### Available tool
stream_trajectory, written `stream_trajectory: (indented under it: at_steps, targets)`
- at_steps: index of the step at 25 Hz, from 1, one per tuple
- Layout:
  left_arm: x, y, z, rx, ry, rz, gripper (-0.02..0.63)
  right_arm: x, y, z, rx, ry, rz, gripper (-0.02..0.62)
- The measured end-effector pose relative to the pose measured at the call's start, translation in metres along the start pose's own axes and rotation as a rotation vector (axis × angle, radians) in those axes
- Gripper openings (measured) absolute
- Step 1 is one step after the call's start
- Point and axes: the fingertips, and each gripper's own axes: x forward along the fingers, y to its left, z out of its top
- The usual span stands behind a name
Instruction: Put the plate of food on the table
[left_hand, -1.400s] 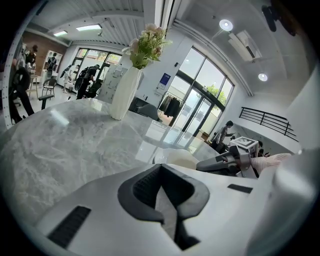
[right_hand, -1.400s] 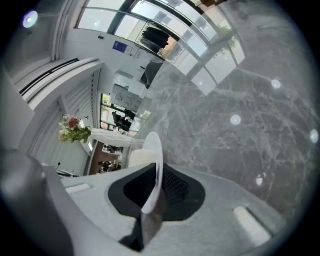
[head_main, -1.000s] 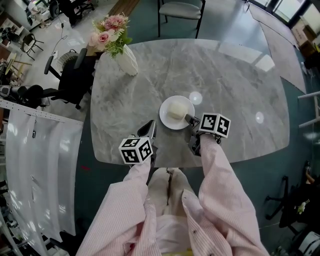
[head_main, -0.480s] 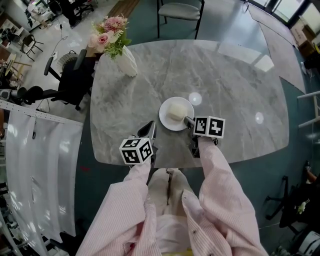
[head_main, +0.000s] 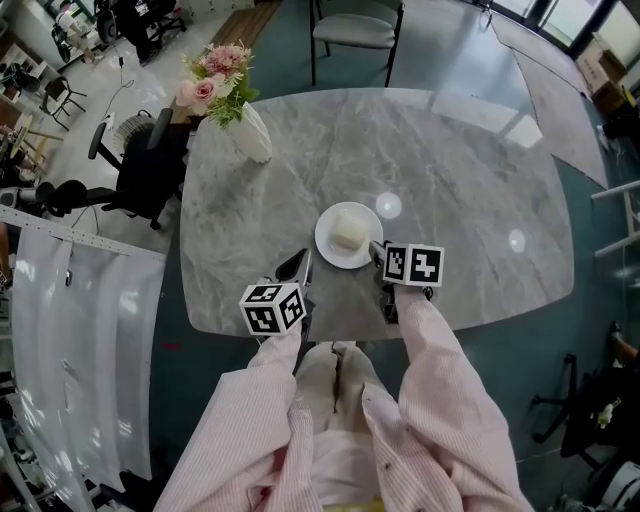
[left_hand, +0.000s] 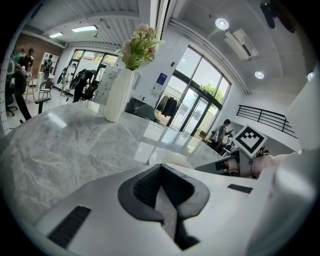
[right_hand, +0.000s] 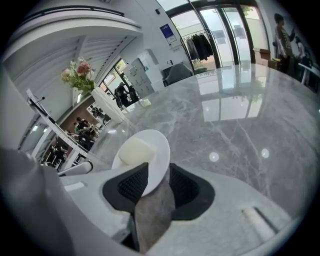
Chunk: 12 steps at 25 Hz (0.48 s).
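A white plate (head_main: 328, 250) with a pale block of food (head_main: 349, 230) rests on the grey marble table (head_main: 460, 190), near its front edge. My right gripper (head_main: 378, 250) is at the plate's right rim. In the right gripper view the rim (right_hand: 156, 150) stands between the jaws of the right gripper (right_hand: 152, 186), which are opening, with a gap beside it; the food (right_hand: 133, 150) lies beyond. My left gripper (head_main: 300, 264) hovers left of the plate, shut and empty. In the left gripper view the left gripper (left_hand: 161, 174) points along the table toward the plate (left_hand: 167, 159).
A white vase (head_main: 252, 130) with pink flowers (head_main: 215, 75) stands at the table's far left corner. A chair (head_main: 355, 28) sits beyond the far edge, a black office chair (head_main: 145, 165) to the left. A white panel (head_main: 85, 330) lies left of me.
The right gripper's jaws have spread off the plate's rim and the gripper has drawn back a little toward me. The plate stays on the table. The left gripper has barely moved.
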Motion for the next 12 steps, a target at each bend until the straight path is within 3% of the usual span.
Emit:
stream_trajectory:
  at_steps: [4,8,12]
  targets:
    - [-0.005,-0.009,0.008,0.012,-0.020,-0.015,-0.003,-0.012,0.000,0.005,-0.069,-0.032,-0.019,0.117]
    - [-0.014,-0.020,0.016,0.023,-0.046,-0.034,-0.003,-0.025,0.016,0.008,-0.170,-0.081,0.038,0.093]
    - [-0.025,-0.034,0.028,0.050,-0.082,-0.057,-0.005,-0.044,0.027,0.014,-0.189,-0.138,0.079,0.029]
